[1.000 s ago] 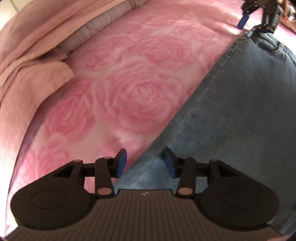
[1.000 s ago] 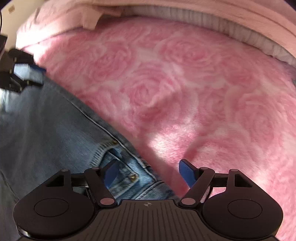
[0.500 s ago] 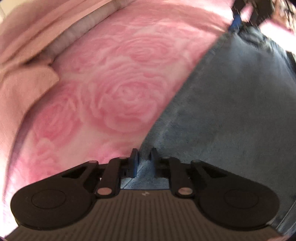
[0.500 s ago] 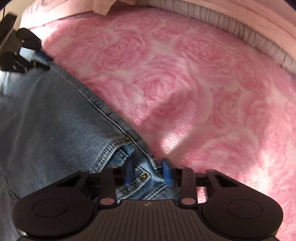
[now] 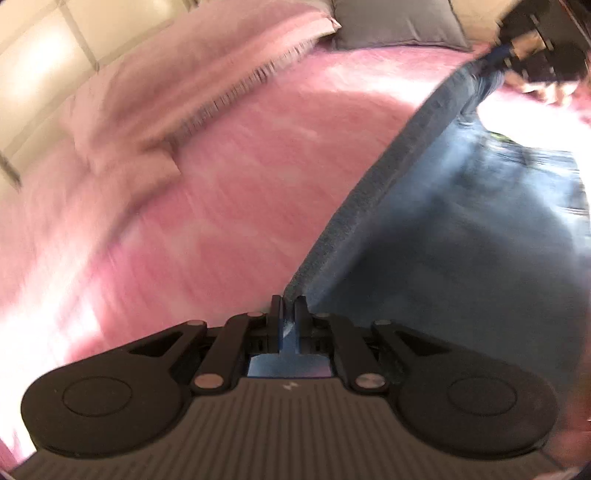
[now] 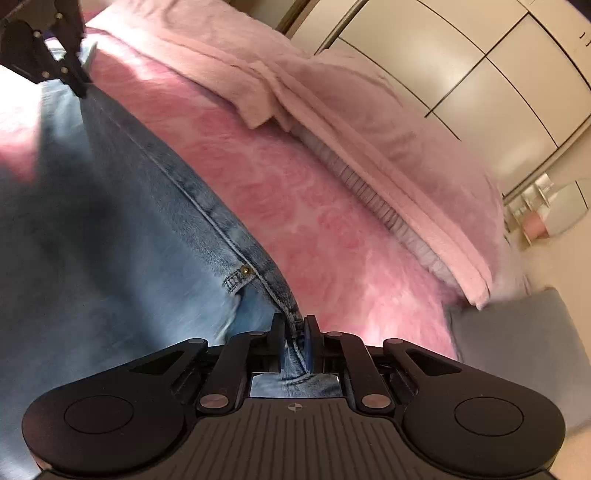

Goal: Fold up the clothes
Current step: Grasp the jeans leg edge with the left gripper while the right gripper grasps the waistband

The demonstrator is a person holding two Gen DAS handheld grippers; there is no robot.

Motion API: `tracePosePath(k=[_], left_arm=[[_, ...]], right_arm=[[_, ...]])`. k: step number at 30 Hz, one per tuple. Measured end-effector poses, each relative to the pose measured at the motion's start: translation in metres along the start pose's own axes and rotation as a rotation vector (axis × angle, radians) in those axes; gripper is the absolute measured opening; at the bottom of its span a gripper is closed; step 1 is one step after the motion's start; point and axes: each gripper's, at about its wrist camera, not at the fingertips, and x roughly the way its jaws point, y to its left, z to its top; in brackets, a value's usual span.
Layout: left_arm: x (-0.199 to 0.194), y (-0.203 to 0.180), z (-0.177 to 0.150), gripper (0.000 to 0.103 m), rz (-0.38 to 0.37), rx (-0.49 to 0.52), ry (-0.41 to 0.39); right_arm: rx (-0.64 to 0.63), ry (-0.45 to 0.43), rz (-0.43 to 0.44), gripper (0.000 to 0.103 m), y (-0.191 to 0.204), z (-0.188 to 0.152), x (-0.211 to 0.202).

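A pair of blue jeans [image 5: 461, 236] is stretched between my two grippers above a pink rose-patterned blanket [image 5: 240, 177]. My left gripper [image 5: 289, 314] is shut on the jeans' edge at the leg end. My right gripper [image 6: 294, 328] is shut on the jeans [image 6: 129, 229] at the waistband, near a pocket rivet [image 6: 245, 271]. The held edge is taut and raised; the cloth below hangs down. Each gripper shows small in the other's view: the right one in the left wrist view [image 5: 517, 40], the left one in the right wrist view [image 6: 55, 48]. The left wrist view is motion-blurred.
A folded pale pink blanket [image 6: 332, 110] lies along the far side of the bed. A grey pillow [image 5: 395, 22] sits at the head. White wardrobe doors [image 6: 480, 66] stand beyond the bed, and a small table [image 6: 543, 210] with items.
Both grippers closed on the jeans, then lifted the edge up off the blanket. The views now look from higher and show the room beyond the bed.
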Motion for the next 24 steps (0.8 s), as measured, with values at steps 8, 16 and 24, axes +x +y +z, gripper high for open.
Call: tracePosePath(k=[8,16,24], left_arm=[[-0.012,-0.066,-0.085,0.012,-0.146,-0.483,0.238],[-0.019,-0.014,-0.146,0.029,0.054,-1.239,0.091],[-0.005,0.015,-0.174,0.039,0.208,-1.601,-0.073]], right_arm=[[0.086,0.454,0.084,0.021,0.107,-0.065,-0.028],[1.328,0.245,0.142,0.057,0.014,-0.130,-0.030],[1.831,0.100,0.209,0.057,-0.004,-0.198,-0.001]])
